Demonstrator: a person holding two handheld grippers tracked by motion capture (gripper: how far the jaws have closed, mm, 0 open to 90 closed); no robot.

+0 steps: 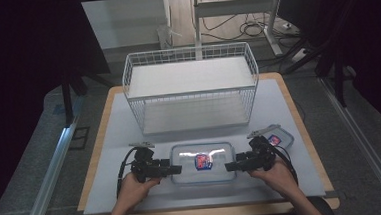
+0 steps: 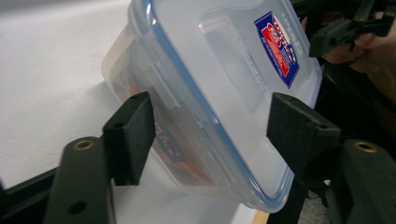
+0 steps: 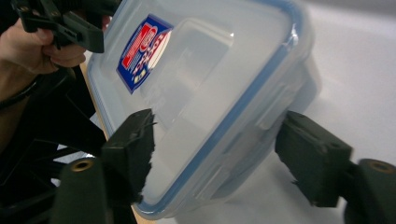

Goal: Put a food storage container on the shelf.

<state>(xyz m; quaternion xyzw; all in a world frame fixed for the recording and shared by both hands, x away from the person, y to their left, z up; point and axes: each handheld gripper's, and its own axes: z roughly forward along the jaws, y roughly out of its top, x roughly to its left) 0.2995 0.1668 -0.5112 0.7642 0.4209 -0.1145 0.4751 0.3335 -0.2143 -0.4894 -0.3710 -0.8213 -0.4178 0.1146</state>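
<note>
A clear plastic container (image 1: 202, 163) with a blue-rimmed lid and a red and blue label lies near the table's front edge, between my two grippers. My left gripper (image 1: 176, 169) is at its left end. In the left gripper view the container (image 2: 224, 84) sits between the jaws (image 2: 210, 123), one pad against the side wall and the other against the lid. My right gripper (image 1: 230, 166) is at the right end. In the right gripper view its jaws (image 3: 215, 144) hold the container (image 3: 210, 84) the same way, one worn pad on the lid.
A white wire basket (image 1: 192, 87) with a shelf stands at the back of the white mat (image 1: 278, 107). A smaller lidded container (image 1: 279, 138) lies just behind my right gripper. The wooden table edge (image 1: 205, 214) runs close in front of the hands.
</note>
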